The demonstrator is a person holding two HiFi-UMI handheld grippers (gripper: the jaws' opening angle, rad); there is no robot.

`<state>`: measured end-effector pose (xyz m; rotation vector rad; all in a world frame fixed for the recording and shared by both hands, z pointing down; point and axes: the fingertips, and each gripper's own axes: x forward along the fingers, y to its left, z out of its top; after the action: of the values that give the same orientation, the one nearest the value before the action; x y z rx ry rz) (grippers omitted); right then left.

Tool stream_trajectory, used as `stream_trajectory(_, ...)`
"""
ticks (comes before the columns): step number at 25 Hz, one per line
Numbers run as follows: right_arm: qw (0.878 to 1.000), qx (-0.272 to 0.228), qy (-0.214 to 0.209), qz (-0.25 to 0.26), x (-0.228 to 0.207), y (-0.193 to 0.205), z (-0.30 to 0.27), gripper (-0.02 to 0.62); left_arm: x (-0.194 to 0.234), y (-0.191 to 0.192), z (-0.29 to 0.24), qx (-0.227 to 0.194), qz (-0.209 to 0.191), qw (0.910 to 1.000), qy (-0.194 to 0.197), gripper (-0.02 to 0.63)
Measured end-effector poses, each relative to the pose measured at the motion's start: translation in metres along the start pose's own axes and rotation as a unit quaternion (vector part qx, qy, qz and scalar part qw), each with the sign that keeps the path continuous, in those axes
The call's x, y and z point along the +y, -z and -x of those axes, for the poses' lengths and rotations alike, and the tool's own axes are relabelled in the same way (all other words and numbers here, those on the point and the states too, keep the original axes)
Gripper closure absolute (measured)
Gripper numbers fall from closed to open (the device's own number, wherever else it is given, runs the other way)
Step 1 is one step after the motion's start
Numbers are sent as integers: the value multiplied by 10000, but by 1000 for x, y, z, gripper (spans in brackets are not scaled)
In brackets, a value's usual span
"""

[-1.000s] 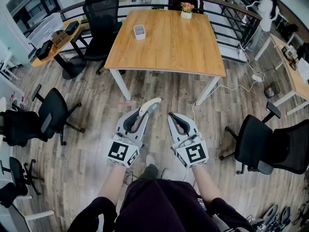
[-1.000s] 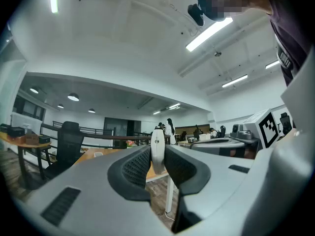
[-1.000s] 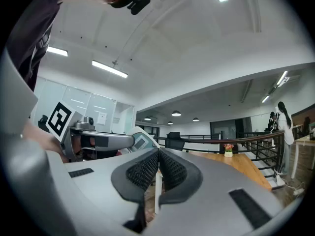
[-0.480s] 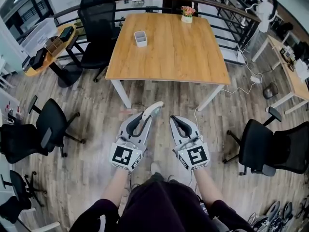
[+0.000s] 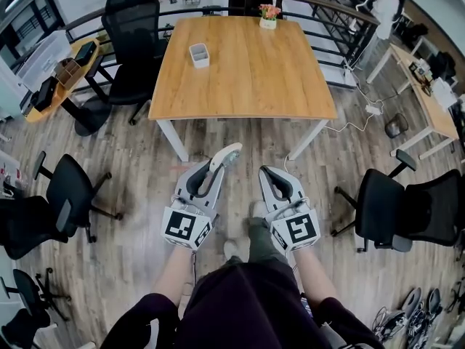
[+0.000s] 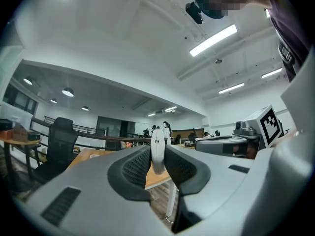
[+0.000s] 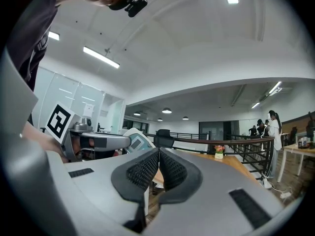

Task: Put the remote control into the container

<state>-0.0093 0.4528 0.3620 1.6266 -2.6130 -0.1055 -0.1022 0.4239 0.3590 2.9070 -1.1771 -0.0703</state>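
Office, L-claw [image 6: 157, 157] remote [image 7: 136, 140], face: right gripper view

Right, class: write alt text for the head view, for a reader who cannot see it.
Seen from above, a person holds two grippers over a wood floor: the left gripper is shut on a white remote control, the right gripper shut and empty. Ahead stands a wooden table bearing a small white container and a flower pot.

remote control [image 5: 227, 154] rear hidden; container [image 5: 198, 57] contents indiscernible
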Motion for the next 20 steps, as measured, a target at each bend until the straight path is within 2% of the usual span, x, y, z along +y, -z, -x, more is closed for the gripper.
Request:
stream_trajectory(5,9999,56,50,-96,-7,8,-9,577,8,8,-7,59,23,10000,-27,512)
stream_trajectory(10,9999,13,-120,-29,-11,7,-40,577,33,9,-21,77,7,9999,-148,512)
stream_trajectory(20,9997,-19,-264,6,-62,26,-118,577,84,26,-91,178,-82,9994,-292,512)
